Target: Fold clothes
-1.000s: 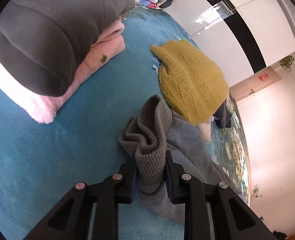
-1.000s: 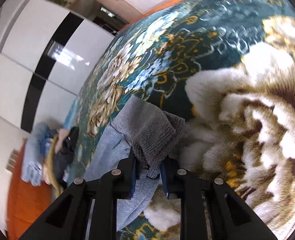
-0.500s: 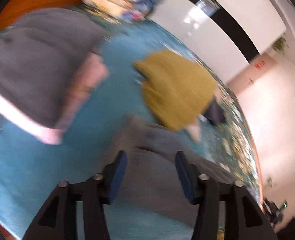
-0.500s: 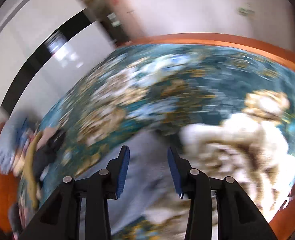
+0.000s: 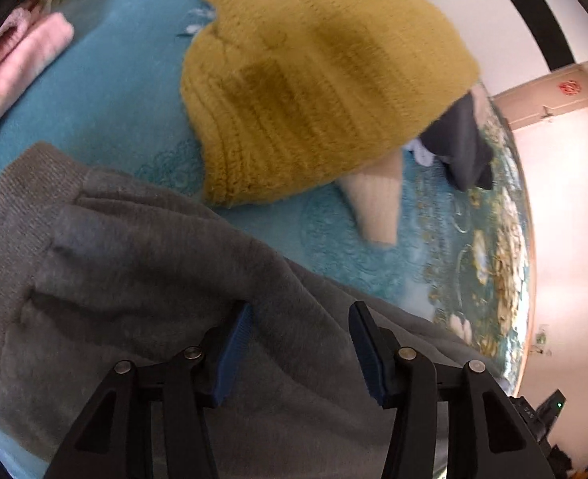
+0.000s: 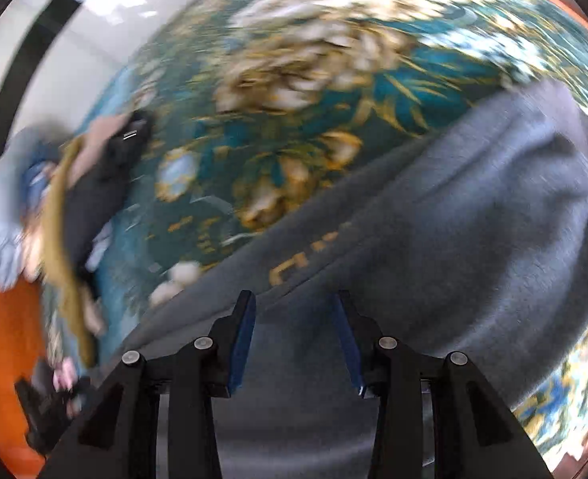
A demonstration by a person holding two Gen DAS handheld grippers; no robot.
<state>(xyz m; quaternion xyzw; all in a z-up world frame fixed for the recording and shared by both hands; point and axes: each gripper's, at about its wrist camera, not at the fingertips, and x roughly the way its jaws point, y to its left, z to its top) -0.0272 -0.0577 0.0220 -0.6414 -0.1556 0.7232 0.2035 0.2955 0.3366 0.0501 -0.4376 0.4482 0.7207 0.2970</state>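
Below, spread flat over a plush teal blanket (image 5: pixel 106 92) with gold and cream flowers: a soft grey fleece garment (image 5: pixel 142 279), ribbed at its cuff end, creased into shallow folds, with gold lettering near one seam in the right wrist view. Just beyond, nearly touching its edge: a chunky mustard-yellow knit sweater (image 5: pixel 318 80), fuzzy and thickly ribbed, lying over a cream ribbed piece (image 5: pixel 377 199) and a dark charcoal cloth (image 5: pixel 461 139). Off to the upper left edge, a rolled pink fleece item (image 5: pixel 18 64).

Left gripper (image 5: pixel 300 353): blue ribbed pads set well apart, jaws closing slightly, hovering over the grey fleece with nothing pinched; contact with the cloth impossible to tell. Right gripper (image 6: pixel 294 337): pads likewise apart, somewhat narrower, over the same grey garment (image 6: pixel 453 239), clamped on nothing. Right wrist view heavily blurred; far pile of blue, yellow and dark clothes (image 6: pixel 54 199) only roughly made out.
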